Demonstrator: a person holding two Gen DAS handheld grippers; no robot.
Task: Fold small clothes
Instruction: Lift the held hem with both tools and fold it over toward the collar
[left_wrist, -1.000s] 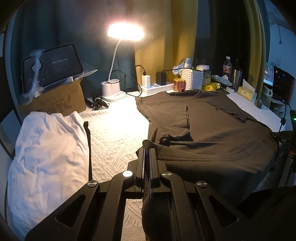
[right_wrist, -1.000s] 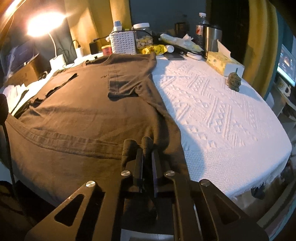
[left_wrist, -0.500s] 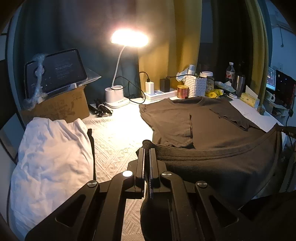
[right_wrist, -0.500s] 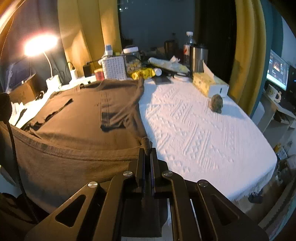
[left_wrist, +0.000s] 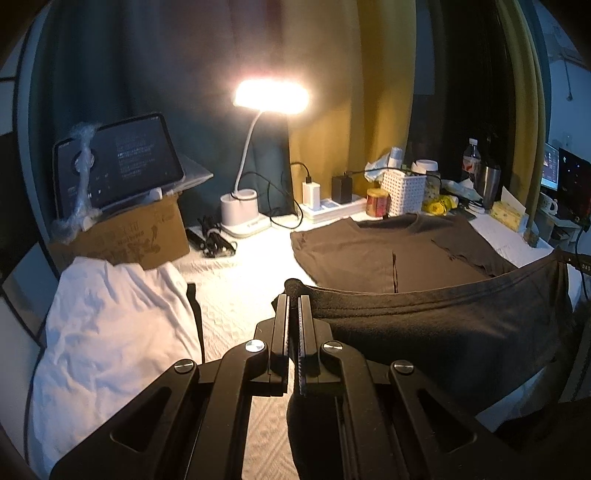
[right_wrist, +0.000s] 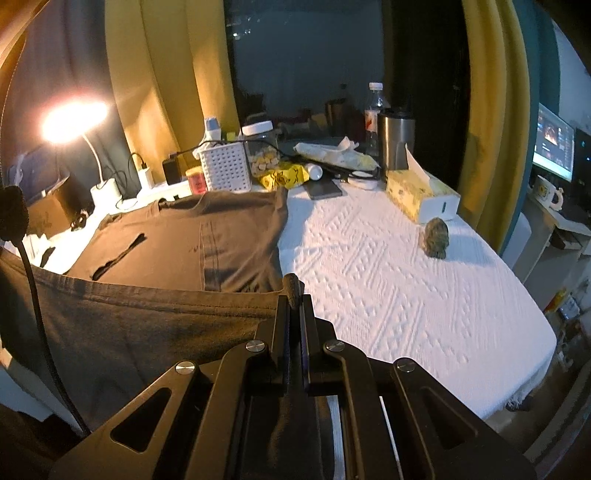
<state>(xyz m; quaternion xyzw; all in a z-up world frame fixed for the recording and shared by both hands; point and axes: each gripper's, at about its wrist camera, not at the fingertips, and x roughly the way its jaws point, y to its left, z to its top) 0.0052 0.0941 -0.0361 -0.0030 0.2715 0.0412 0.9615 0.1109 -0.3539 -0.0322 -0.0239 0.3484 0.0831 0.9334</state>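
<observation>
Lifted higher than half a second ago: hem of the dark brown T-shirt (left_wrist: 443, 325) now raised off the white textured bedspread (right_wrist: 388, 288) and stretched taut between both tools, more of the shirt's flat upper half exposed beyond it than a second ago, when the hem still lay draped at the near edge.

Nearest, at 6 o'clock in the left wrist view: left gripper (left_wrist: 293, 295), jaws narrow, pinching a bunched corner of the hem, a nub of fabric poking out above the tips. Same in the right wrist view: right gripper (right_wrist: 294, 291), jaws nearly together, clamped on the opposite hem corner, cloth hanging down beneath the frame.

Between the two, hem running as a straight stitched band, lower panel hanging as a curtain toward the viewer. Beyond, toward 12 o'clock, rest of the shirt flat on the bedspread, sleeves folded inward, collar at the far end.

At 9 o'clock from the left tool, crumpled white garment (left_wrist: 110, 332). Farther, at 10 o'clock, cardboard box (left_wrist: 129, 240) with a tablet (left_wrist: 118, 158) leaning on it. At 12 o'clock, lit desk lamp (left_wrist: 271, 96); at 1 o'clock, white perforated basket (left_wrist: 402, 192). In the right wrist view, at 2 o'clock, tissue box (right_wrist: 421, 192) just beyond a small dark lump (right_wrist: 436, 236).
</observation>
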